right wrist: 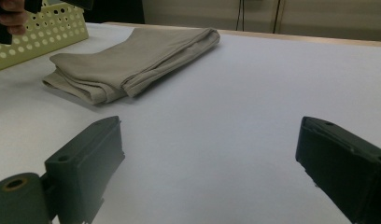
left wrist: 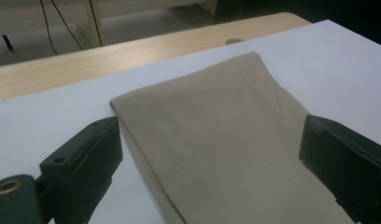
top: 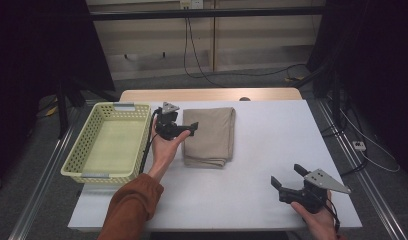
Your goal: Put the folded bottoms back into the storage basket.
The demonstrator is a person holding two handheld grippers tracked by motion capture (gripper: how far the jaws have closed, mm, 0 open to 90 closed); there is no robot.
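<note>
A: Status? Folded cloth (top: 209, 136) lies flat on the worktop (top: 272, 150), just right of the basket (top: 110, 142). Not picked up yet.

B: Our left gripper (top: 184, 131) sits at the cloth's left edge, jaws spread. Right gripper (top: 287, 180) is well apart, jaws wide. Grasp and basket drop remain, we'd judge.

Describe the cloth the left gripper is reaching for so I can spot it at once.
Start at the white table and find the yellow basket along its left side. Just right of the basket lies the cloth, with the left gripper open at its left edge. It is a beige folded rectangle lying flat, the one soft thing on the table.
</note>
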